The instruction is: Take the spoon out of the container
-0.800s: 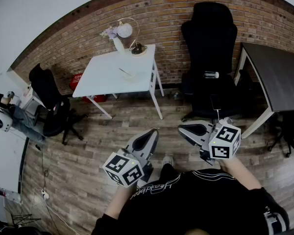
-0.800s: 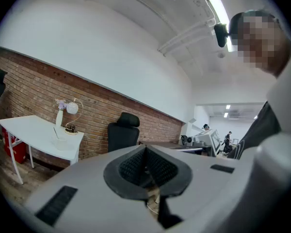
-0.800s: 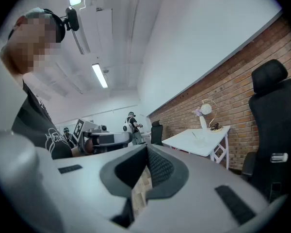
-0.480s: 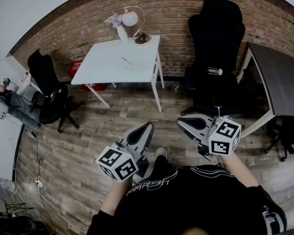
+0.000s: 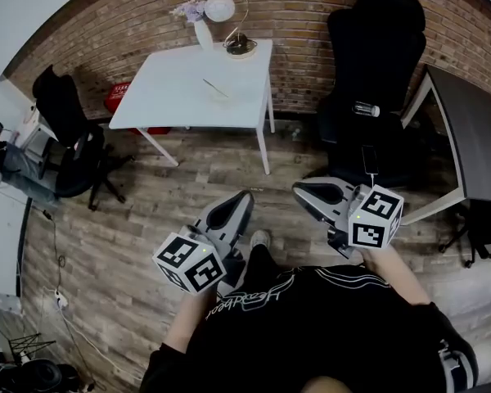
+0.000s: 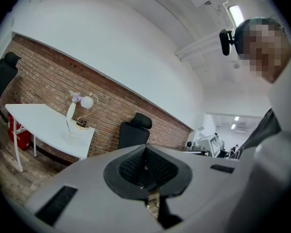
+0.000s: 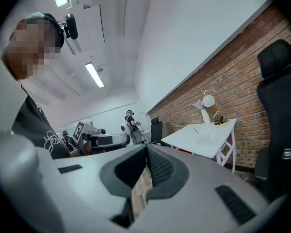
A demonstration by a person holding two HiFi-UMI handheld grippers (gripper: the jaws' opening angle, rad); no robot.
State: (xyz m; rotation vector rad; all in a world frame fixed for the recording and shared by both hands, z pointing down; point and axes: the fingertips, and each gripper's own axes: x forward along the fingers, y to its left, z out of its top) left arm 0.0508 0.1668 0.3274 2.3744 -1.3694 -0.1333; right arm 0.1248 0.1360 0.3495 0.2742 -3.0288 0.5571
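Far ahead stands a white table (image 5: 180, 88). On it is a small pale container (image 5: 219, 98) with a thin spoon (image 5: 213, 88) leaning out of it. The right gripper view shows the same table (image 7: 203, 141) and container (image 7: 200, 134) in the distance. Both grippers are held low in front of the person's body, over the wooden floor and well short of the table. My left gripper (image 5: 245, 193) (image 6: 145, 148) is shut with nothing between its pads. My right gripper (image 5: 297, 190) (image 7: 146, 148) is also shut and empty.
A white vase with flowers (image 5: 201, 31) and a round lamp (image 5: 222, 8) stand at the table's far edge. A black office chair (image 5: 368, 72) with a bottle (image 5: 365, 109) on its seat stands right of the table. A dark desk (image 5: 475, 129) is further right, another black chair (image 5: 65, 129) at left.
The table and chairs have slid lower and nearer in the head view as the person moves toward them. Both grippers keep the same pose, shut.
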